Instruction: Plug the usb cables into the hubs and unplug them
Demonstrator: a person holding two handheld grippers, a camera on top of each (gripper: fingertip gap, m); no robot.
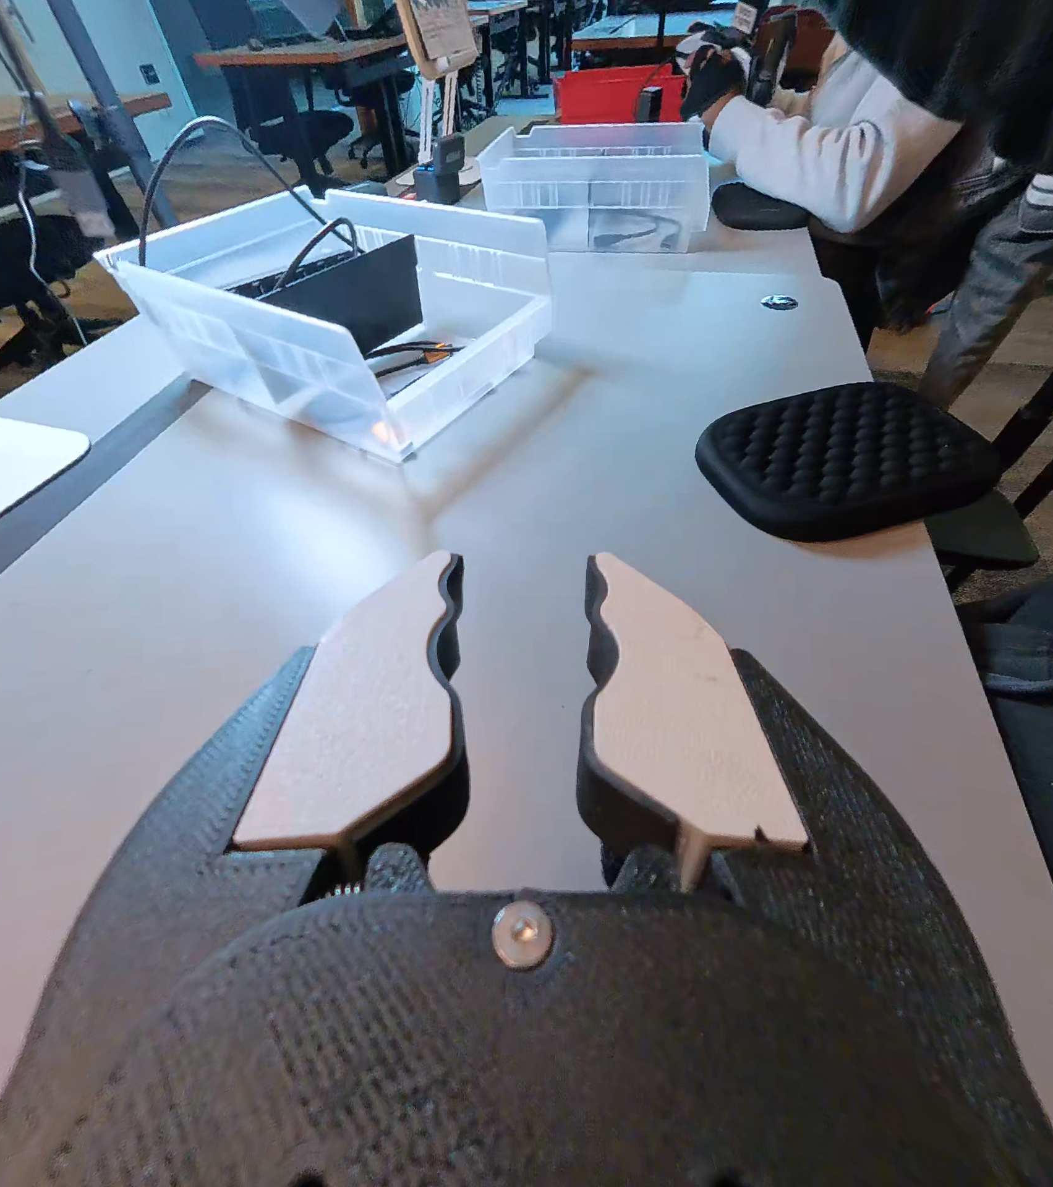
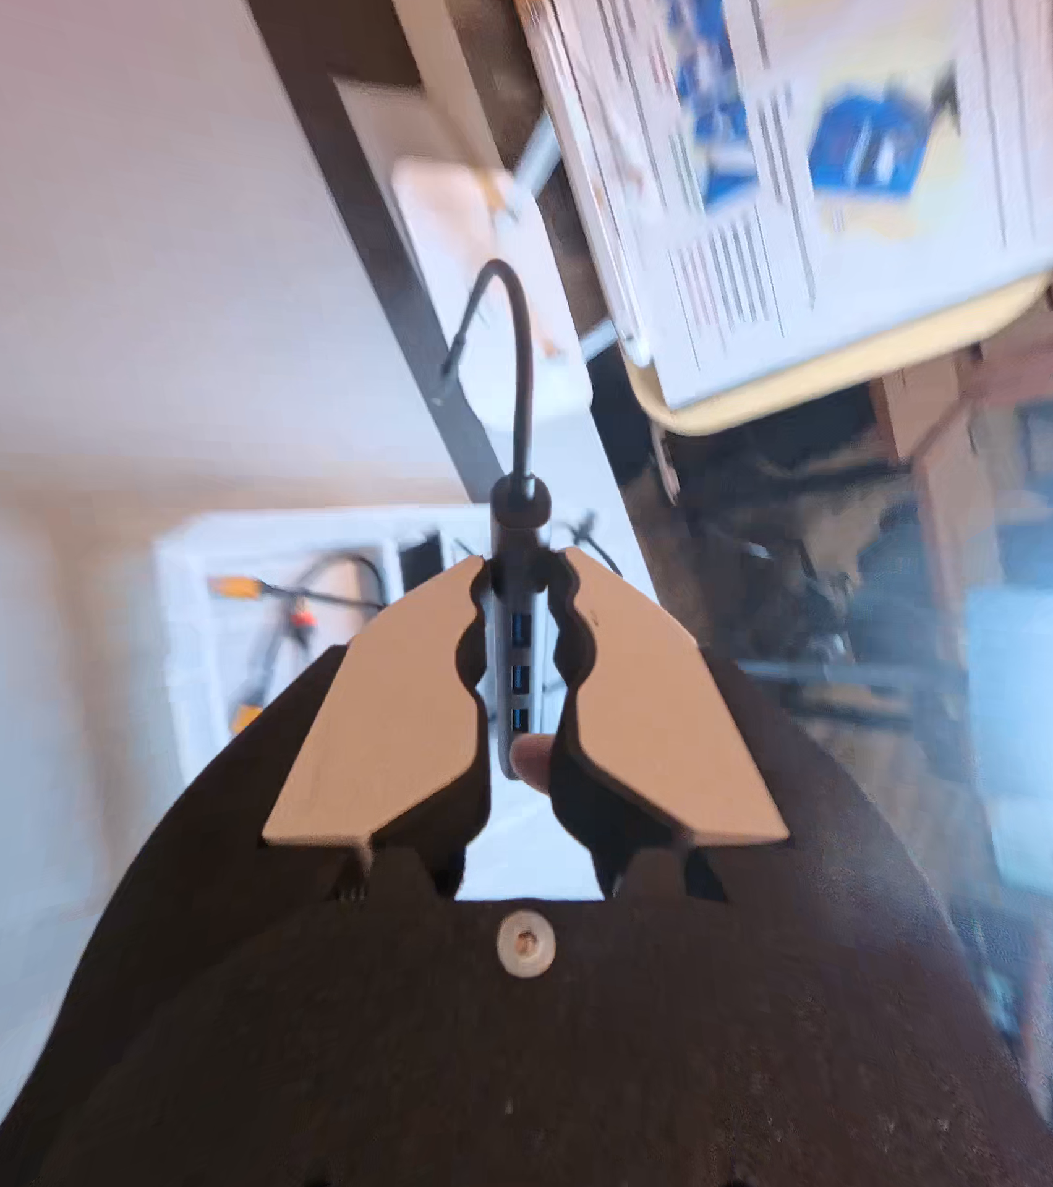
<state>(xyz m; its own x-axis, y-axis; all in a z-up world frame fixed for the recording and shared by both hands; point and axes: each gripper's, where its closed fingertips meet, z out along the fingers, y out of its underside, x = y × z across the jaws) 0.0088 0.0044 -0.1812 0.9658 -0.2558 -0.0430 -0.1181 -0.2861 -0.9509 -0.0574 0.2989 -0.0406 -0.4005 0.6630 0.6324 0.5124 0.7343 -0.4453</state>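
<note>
Right gripper point(image 2: 516, 578) fingers clamp slim grey USB hub point(image 2: 514, 668), long axis along fingers; left gripper point(image 1: 525, 565) fingers apart, empty; orange-tipped black cables point(image 1: 411, 360) ahead-left in clear plastic bin point(image 1: 478, 347).

between the right gripper point(image 2: 516, 565) fingers, a grey hub point(image 2: 514, 674) with blue ports and black cord. ahead of the left gripper point(image 1: 525, 565), a translucent white bin point(image 1: 344, 321); its cables point(image 1: 411, 357) look black, orange-tipped.

A black dimpled pad point(image 1: 845, 459) lies on the white table point(image 1: 254, 578).
</note>
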